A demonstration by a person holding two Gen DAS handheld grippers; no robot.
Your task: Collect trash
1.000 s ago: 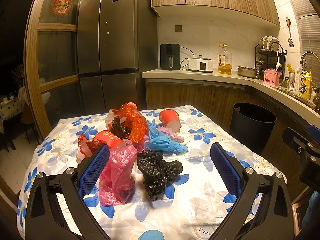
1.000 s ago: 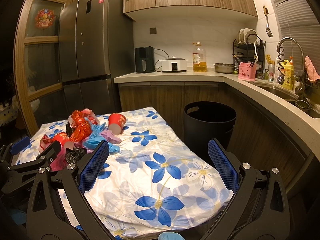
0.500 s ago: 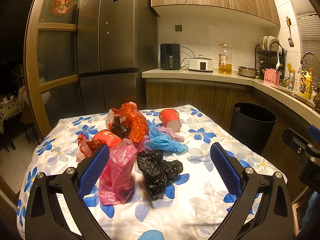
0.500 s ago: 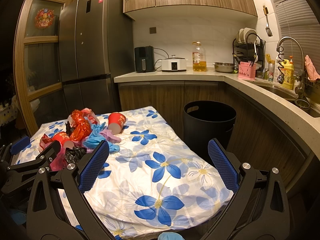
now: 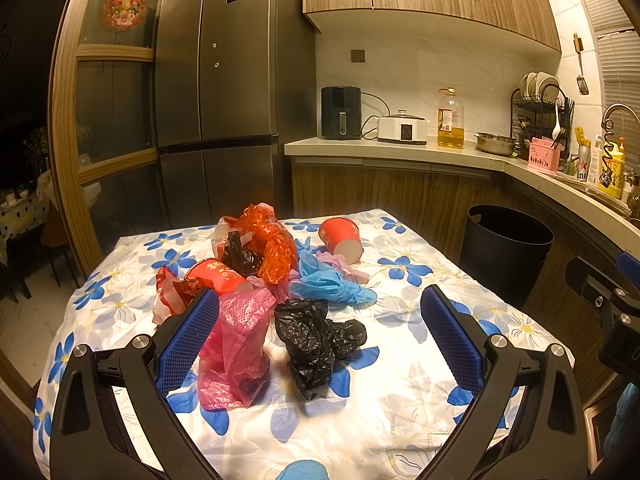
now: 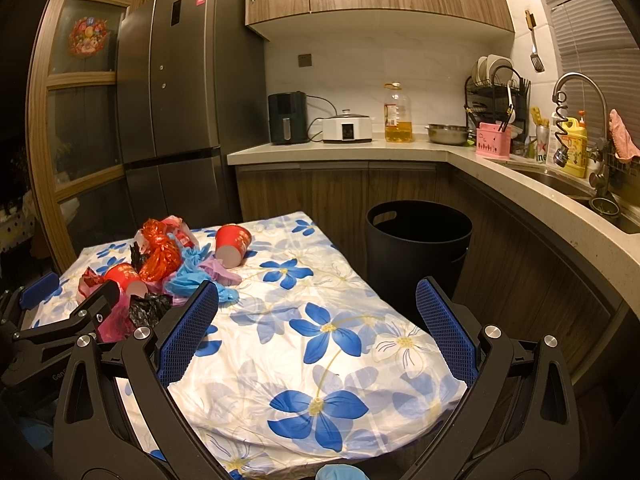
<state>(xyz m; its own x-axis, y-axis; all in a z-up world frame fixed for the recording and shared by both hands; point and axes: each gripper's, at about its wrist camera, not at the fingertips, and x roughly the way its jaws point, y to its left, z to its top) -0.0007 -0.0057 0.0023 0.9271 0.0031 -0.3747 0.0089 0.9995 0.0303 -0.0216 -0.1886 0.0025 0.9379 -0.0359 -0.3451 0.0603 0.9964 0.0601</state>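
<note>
Gaping wide, left gripper (image 5: 319, 326) at lower centre of the left wrist view, blue pads far apart, clamped on nothing, touching nothing. Equally spread, right gripper (image 6: 318, 322) in the lower half of the right wrist view, empty, poised over the near right corner of the floral-clothed worktop (image 6: 320, 344). Heaped at centre of the left wrist view, on the worktop's left part: pink bag (image 5: 236, 344) just behind the left pad and partly hidden by it; black bag (image 5: 316, 340) crumpled at centre between the pads; blue gloves (image 5: 328, 284) beyond it; orange-red bag (image 5: 268, 244) piled highest; a second small black bag (image 5: 240, 258) tucked against it. Lying on its side at upper centre of the heap, red cup (image 5: 342, 238), long axis running toward the lower right, open mouth facing the camera. Lying likewise to the left, second red cup (image 5: 218, 276), rim half masked by the pink bag. Standing on the floor at right of the frame, beside the worktop and against the cabinets, black bin (image 6: 418, 248), upright, mouth open upward; inside too dark to read. Cut off at the bottom edge of both views, a blue scrap (image 5: 302, 470), nature unclear. Intruding at far right of the left wrist view, only part of the other gripper.
</note>
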